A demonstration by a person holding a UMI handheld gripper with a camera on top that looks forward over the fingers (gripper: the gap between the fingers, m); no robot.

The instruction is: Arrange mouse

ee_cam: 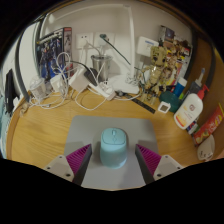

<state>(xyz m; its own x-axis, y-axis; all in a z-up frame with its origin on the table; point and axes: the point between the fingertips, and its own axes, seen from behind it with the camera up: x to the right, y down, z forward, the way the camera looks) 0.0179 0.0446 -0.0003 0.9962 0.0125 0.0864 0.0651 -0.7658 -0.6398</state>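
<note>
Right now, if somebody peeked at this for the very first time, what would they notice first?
Probably the pale teal mouse, sitting on a grey mouse pad on the wooden desk, right between the open gripper fingers with a gap on each side. Next, the tangle of white cables beyond the pad, and the white glue bottle with an orange cap off to the right.

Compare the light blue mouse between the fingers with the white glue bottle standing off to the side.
The mouse is light blue, low and rounded; the glue bottle is white, tall and slim with an orange cap. The mouse lies flat on the grey mat between the gripper's open fingers, a gap at each side; the bottle stands upright on the bare wooden table, beyond the fingers, beside the mat. Both rest on their own support, unheld.
</note>
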